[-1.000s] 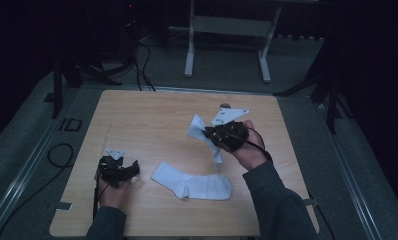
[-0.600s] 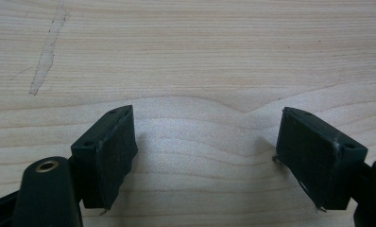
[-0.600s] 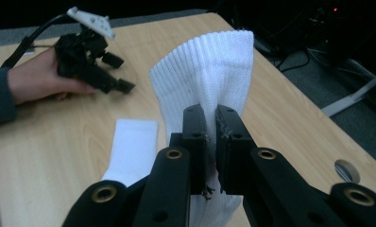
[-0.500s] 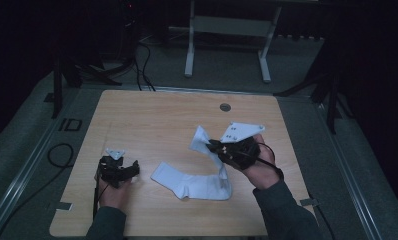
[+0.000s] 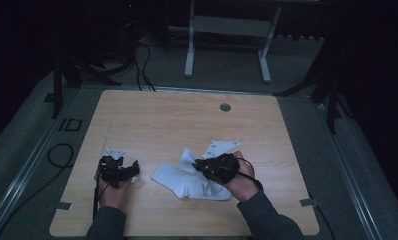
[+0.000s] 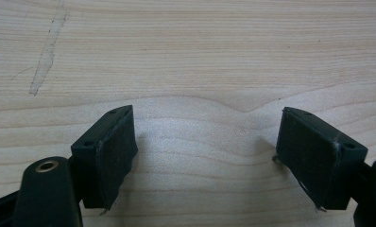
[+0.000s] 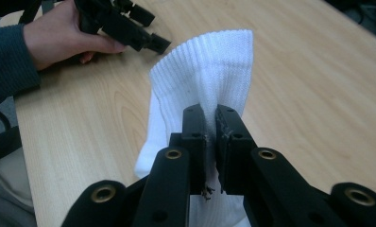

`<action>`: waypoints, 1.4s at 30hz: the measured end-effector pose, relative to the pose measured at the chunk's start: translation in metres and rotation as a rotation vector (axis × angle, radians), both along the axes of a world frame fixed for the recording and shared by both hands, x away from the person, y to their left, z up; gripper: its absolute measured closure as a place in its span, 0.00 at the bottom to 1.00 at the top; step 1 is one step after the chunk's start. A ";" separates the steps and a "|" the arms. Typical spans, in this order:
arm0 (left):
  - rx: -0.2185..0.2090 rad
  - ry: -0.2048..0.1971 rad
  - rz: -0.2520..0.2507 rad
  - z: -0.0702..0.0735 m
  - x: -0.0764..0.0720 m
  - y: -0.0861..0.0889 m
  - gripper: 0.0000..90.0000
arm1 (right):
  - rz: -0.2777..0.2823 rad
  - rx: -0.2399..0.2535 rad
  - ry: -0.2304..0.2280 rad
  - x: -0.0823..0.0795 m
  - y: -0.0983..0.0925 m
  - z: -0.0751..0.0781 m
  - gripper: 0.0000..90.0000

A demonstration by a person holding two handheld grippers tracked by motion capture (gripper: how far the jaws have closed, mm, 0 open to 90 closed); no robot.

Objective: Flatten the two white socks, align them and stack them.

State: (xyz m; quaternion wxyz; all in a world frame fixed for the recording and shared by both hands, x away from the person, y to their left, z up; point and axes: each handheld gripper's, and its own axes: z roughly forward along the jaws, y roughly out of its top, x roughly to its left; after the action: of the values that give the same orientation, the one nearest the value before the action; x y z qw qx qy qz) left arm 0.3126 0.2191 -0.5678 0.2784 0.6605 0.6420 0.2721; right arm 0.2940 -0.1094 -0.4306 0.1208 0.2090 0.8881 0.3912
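One white sock (image 5: 173, 178) lies flat on the wooden table (image 5: 187, 120), near the front middle. My right gripper (image 5: 198, 164) is shut on a second white sock (image 5: 187, 158), and its ribbed cuff sticks out to the left above the flat one. In the right gripper view the jaws (image 7: 211, 118) pinch the ribbed fabric (image 7: 209, 80), which stands up beyond them. My left gripper (image 5: 135, 168) rests at the front left, a short way left of the flat sock. Its jaws (image 6: 206, 116) stand open over bare wood (image 6: 186, 56), with nothing between them.
A round grommet (image 5: 225, 107) sits in the table's far middle. Beyond the far edge stand a white frame (image 5: 227, 25) and black cables (image 5: 142, 65) on the dark floor. The far half of the tabletop is bare wood.
My right hand has come down and toward the near edge with the sock, from above the table's right middle to just over the flat sock. The left hand has stayed put.
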 end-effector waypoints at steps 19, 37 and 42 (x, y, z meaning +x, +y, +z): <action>-0.001 0.001 -0.016 0.000 -0.002 0.000 0.23 | -0.074 -0.054 0.111 0.016 0.056 -0.065 0.92; 0.001 -0.004 -0.033 0.001 -0.005 -0.002 0.29 | -0.114 -0.067 0.163 0.034 0.093 -0.087 0.66; 0.000 0.000 -0.070 0.003 -0.008 -0.004 0.42 | -0.135 -0.051 0.140 0.032 0.083 -0.078 0.62</action>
State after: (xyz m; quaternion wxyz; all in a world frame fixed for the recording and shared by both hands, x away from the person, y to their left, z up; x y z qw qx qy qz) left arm 0.3043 0.2146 -0.5645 0.2876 0.6825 0.6186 0.2622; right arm 0.3262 -0.0267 -0.5091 0.0899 0.2921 0.8879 0.3439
